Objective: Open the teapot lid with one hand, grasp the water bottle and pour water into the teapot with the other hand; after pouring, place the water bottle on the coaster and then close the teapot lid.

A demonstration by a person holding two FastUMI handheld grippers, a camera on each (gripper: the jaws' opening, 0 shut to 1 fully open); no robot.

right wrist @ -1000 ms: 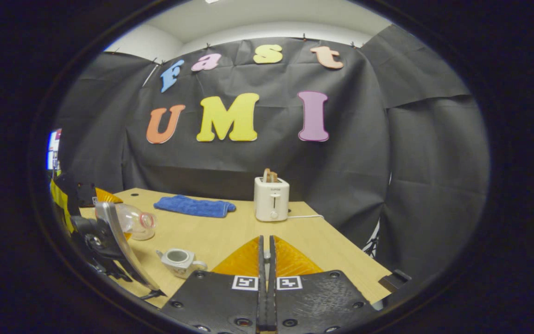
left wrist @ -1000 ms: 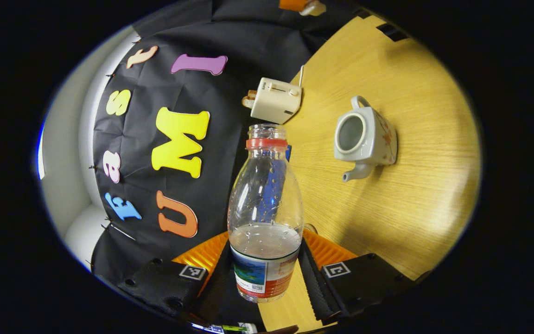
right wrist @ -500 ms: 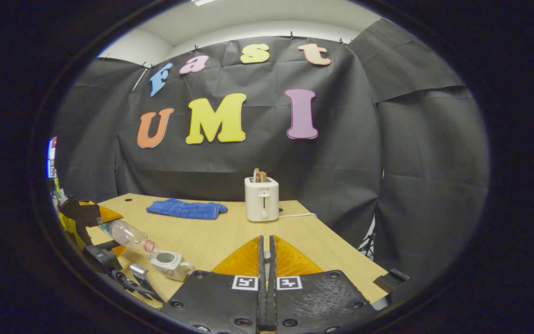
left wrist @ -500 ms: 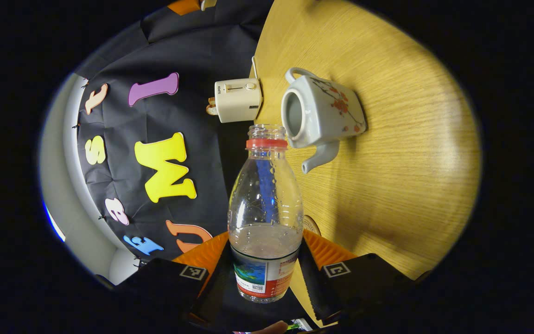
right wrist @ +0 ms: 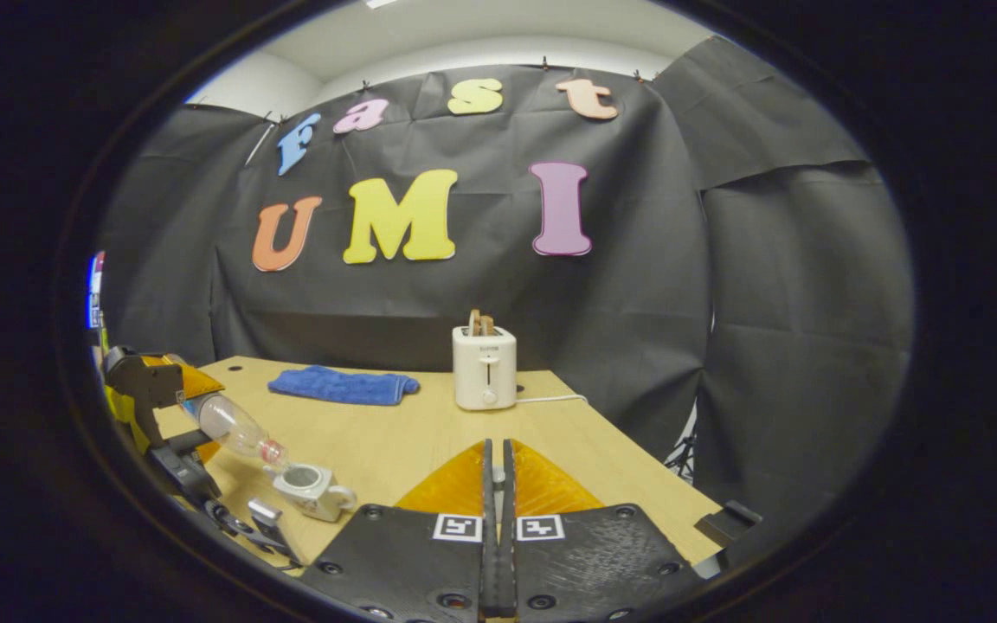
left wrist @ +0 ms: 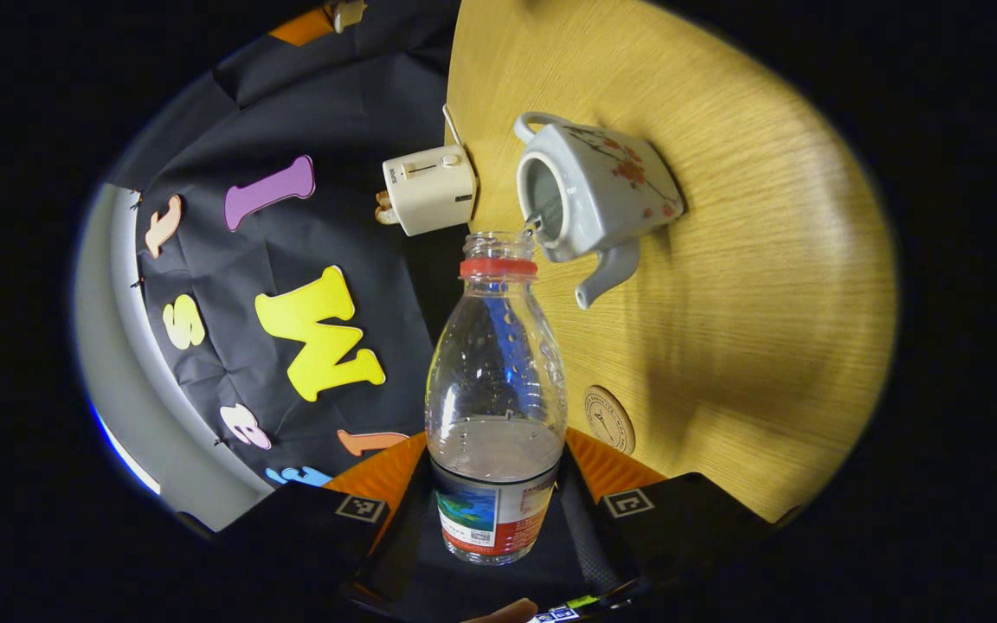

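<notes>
Hand-held gripper on the left [left wrist: 498,502] clamped on the water bottle [left wrist: 496,389], both fingers pressed against the labelled lower body. Bottle tipped far over, open mouth with its red neck ring just at the rim of the teapot [left wrist: 589,195]. Thin stream of water leaving the mouth and entering the pot's opening; half a second ago nothing yet flowing, and the mouth a little short of the rim. A second ago pot well apart from the bottle, seen from higher up. Coaster [left wrist: 609,419] now fully shown on the bench [left wrist: 767,260] beside the bottle's shoulder; earlier only a sliver of it.

Hand-held gripper on the right [right wrist: 495,484] raised over the near bench edge, fingers closed together with only a hairline gap; whether anything sits pinched between them cannot be told. Same closure as in both earlier frames.

From the right gripper view: left gripper [right wrist: 148,389] seen from the side, bottle slanting down toward the small teapot [right wrist: 308,489], plus a blue cloth [right wrist: 338,385] lying crumpled toward the back. From the left gripper view: floral painting on the pot's flank, curved spout, loop handle.

Clear ribbed plastic bottle, droplets inside. Glazed white squarish pot. Pale wood-grain bench. Boxy cream toaster [right wrist: 484,368] with slices sticking up.
</notes>
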